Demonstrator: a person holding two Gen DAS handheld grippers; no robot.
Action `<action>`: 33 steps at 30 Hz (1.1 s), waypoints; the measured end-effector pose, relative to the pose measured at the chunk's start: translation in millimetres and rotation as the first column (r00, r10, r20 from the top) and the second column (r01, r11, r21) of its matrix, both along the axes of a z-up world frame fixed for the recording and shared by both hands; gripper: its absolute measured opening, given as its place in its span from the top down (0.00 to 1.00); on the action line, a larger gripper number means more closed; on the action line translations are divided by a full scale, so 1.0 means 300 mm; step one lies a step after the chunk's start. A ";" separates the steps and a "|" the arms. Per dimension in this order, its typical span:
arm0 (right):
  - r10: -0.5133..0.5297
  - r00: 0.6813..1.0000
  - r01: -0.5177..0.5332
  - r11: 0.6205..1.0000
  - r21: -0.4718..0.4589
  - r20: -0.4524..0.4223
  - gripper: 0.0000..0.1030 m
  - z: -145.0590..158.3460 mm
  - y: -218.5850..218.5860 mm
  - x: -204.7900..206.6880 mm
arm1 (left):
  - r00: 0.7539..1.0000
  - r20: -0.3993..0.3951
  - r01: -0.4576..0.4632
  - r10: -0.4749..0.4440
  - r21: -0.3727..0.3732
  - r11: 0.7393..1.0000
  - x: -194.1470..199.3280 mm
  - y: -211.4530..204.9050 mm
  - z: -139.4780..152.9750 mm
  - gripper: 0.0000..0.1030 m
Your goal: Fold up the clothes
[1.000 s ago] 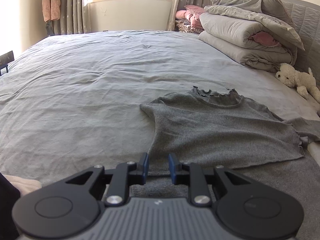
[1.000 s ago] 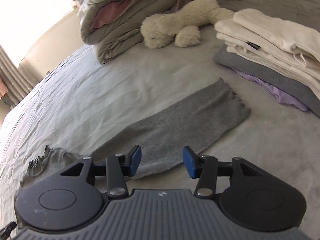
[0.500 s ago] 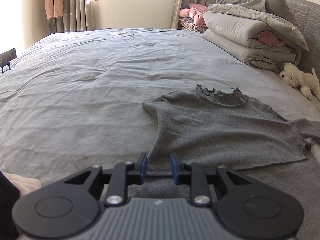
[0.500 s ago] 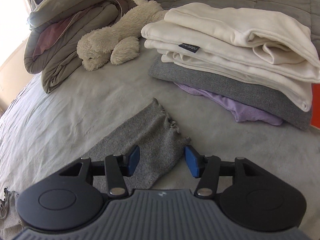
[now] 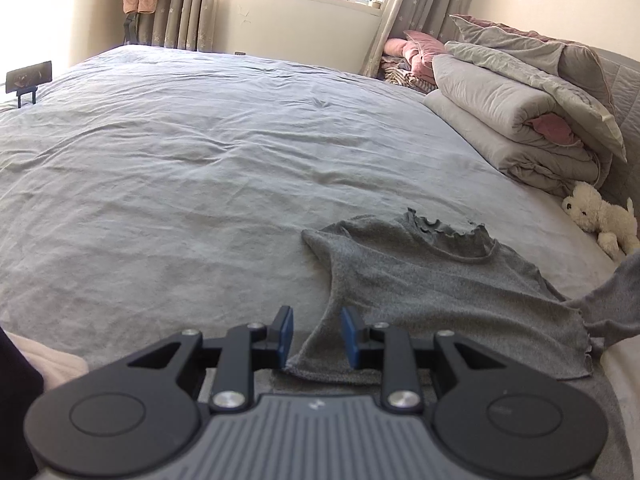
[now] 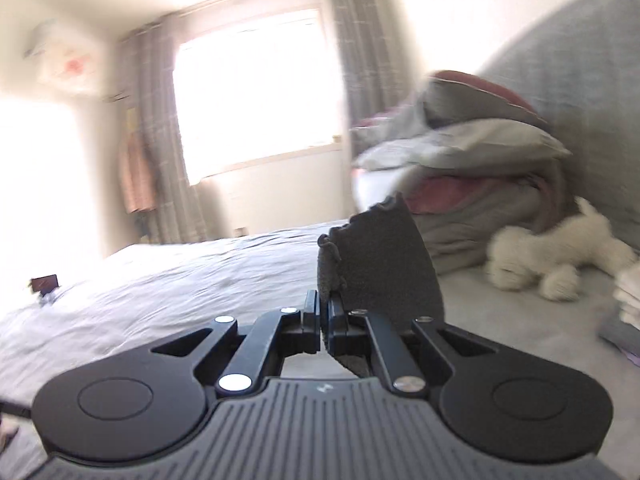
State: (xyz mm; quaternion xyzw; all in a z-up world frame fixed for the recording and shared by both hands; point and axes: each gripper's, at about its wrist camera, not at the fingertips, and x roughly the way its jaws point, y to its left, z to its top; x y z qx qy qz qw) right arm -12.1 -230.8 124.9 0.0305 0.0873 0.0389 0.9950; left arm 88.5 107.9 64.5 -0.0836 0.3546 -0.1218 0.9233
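**Sleeve lifted for the fold**

Near the bed's (image 5: pixel 200 168) foot edge, close to us, the grey top (image 5: pixel 432 292) lies spread flat, its frilled neckline pointing toward the window side and its hem corner nearest our left gripper (image 5: pixel 316 338). That gripper's fingers (image 5: pixel 285 334) stand partly apart on either side of the hem corner; the cloth lies between them, and we cannot see the pads pressing on it, so we judge it unheld, perhaps placed there to pin or pick up the hem.

Our right gripper (image 6: pixel 324 320) has its fingers pressed together on the sleeve (image 6: pixel 380 264), whose frayed cuff stands up above them. From the left view the same sleeve (image 5: pixel 616 292) rises off the bed at the right edge. We take it that the sleeve is raised so it can be carried across the body of the top for the first fold.

A folded duvet (image 5: pixel 516 120) and a plush toy (image 5: pixel 600 216) sit by the headboard corner, well apart from the top.
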 end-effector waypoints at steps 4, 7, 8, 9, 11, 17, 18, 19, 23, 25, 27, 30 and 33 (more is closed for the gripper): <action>0.276 0.950 -0.301 0.932 -0.200 -0.145 0.95 -0.174 0.414 0.004 | 1.000 -0.025 -0.010 0.008 -0.100 0.995 -0.007 0.031 0.003 0.74; 0.300 0.914 -0.363 0.904 -0.224 -0.272 0.95 -0.287 0.539 0.015 | 0.999 -0.045 -0.007 0.001 -0.145 0.989 -0.017 0.051 0.002 0.70; 0.296 0.904 -0.366 0.910 -0.197 -0.310 0.95 -0.307 0.539 0.023 | 0.999 -0.052 -0.002 -0.006 -0.153 0.988 -0.021 0.054 0.001 0.70; 0.295 0.898 -0.362 0.917 -0.168 -0.325 0.94 -0.310 0.527 0.026 | 0.998 -0.061 0.002 -0.011 -0.158 0.987 -0.024 0.055 -0.002 0.70; 0.310 0.887 -0.364 0.925 -0.105 -0.342 0.89 -0.294 0.497 0.020 | 0.997 -0.077 0.011 -0.024 -0.165 0.986 -0.028 0.051 -0.007 0.70; 0.380 0.846 -0.388 0.920 0.058 -0.375 0.86 -0.239 0.419 0.010 | 0.988 -0.129 0.053 -0.080 -0.200 0.978 -0.043 0.027 -0.017 0.70; 0.386 0.841 -0.382 0.920 0.091 -0.380 0.86 -0.235 0.400 0.011 | 0.986 -0.139 0.059 -0.090 -0.212 0.976 -0.047 0.025 -0.019 0.70; 0.393 0.836 -0.375 0.919 0.123 -0.384 0.86 -0.231 0.381 0.011 | 0.984 -0.150 0.063 -0.097 -0.221 0.973 -0.049 0.022 -0.022 0.70; 0.390 0.817 -0.359 0.921 0.154 -0.424 0.86 -0.257 0.354 0.004 | 0.976 -0.190 0.061 -0.111 -0.251 0.966 -0.063 0.019 -0.038 0.69; 0.427 0.788 -0.397 0.903 0.165 -0.443 0.86 -0.272 0.380 -0.004 | 0.972 -0.202 0.062 -0.117 -0.263 0.963 -0.072 0.018 -0.042 0.69; 0.475 0.761 -0.459 0.875 0.151 -0.442 0.86 -0.269 0.418 -0.029 | 0.972 -0.200 0.070 -0.127 -0.272 0.960 -0.083 0.017 -0.039 0.67; 0.498 0.747 -0.503 0.856 0.116 -0.440 0.79 -0.264 0.456 -0.049 | 0.973 -0.192 0.082 -0.125 -0.217 0.973 -0.095 0.003 -0.039 0.64; 0.446 0.761 -0.441 0.888 0.128 -0.471 0.66 -0.268 0.426 -0.020 | 0.975 -0.182 0.105 -0.129 -0.140 0.985 -0.104 -0.021 -0.046 0.64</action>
